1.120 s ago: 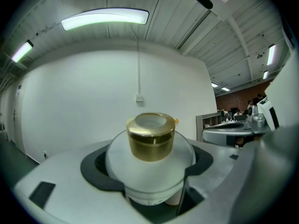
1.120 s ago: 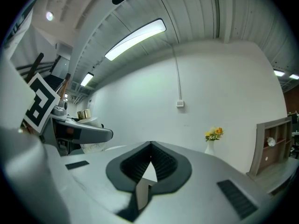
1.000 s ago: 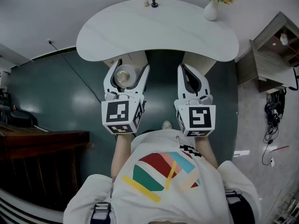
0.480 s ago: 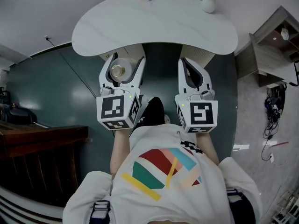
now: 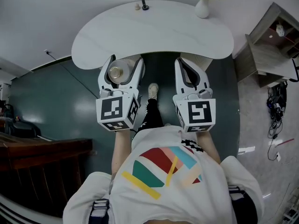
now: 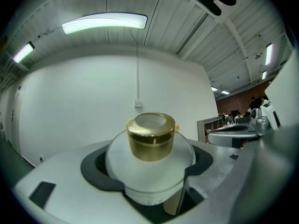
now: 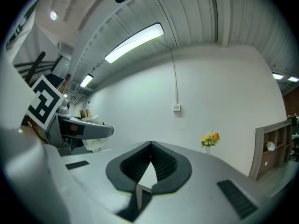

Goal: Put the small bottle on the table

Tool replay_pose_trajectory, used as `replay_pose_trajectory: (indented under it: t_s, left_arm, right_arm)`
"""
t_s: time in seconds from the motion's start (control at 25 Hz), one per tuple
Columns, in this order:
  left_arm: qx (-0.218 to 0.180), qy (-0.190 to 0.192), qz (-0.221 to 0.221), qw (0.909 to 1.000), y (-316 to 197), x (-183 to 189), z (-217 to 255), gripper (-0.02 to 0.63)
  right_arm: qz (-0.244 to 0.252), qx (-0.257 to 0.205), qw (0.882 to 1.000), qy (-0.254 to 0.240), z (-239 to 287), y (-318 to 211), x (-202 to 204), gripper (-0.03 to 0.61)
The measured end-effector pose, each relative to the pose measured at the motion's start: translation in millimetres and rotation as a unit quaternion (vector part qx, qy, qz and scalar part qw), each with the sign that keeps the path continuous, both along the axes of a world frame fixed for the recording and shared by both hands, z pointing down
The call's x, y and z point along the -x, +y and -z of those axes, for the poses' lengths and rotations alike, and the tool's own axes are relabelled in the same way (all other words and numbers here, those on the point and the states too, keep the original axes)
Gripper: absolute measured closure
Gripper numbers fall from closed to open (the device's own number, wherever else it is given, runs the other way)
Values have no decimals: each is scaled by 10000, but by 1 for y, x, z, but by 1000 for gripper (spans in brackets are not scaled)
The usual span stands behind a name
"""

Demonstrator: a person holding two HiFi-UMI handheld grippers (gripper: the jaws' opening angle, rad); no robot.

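Fingers of the left gripper are clamped on the rounded white body of the small bottle, below its gold cap. They hold it upright in the air just short of the tabletop's near edge, toward its left end, while the right gripper is pinched together on nothing. The bottle looks light, rigid and glossy, so probably slippery and perhaps breakable; the wide body, not the cap, seems the safer hold.

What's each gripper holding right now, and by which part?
The left gripper holds the small bottle by its white body, below the gold cap. The right gripper holds nothing.
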State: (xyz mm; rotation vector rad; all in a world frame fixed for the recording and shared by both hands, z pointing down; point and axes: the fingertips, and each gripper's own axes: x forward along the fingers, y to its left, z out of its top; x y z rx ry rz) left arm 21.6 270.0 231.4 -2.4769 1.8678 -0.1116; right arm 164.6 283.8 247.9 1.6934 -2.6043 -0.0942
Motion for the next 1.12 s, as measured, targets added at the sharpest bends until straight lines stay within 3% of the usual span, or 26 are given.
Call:
replay_pose_trajectory:
  t_s: [0.36, 1.12]
  left_arm:
    - [-132, 111, -117, 9998, -35, 13, 9, 259]
    - [91, 271, -271, 9992, -137, 33, -18, 259]
  right_arm:
    - [-69, -537, 9985, -75, 33, -31, 18, 568]
    - [-205, -191, 9994, 190, 4, -126, 41, 568]
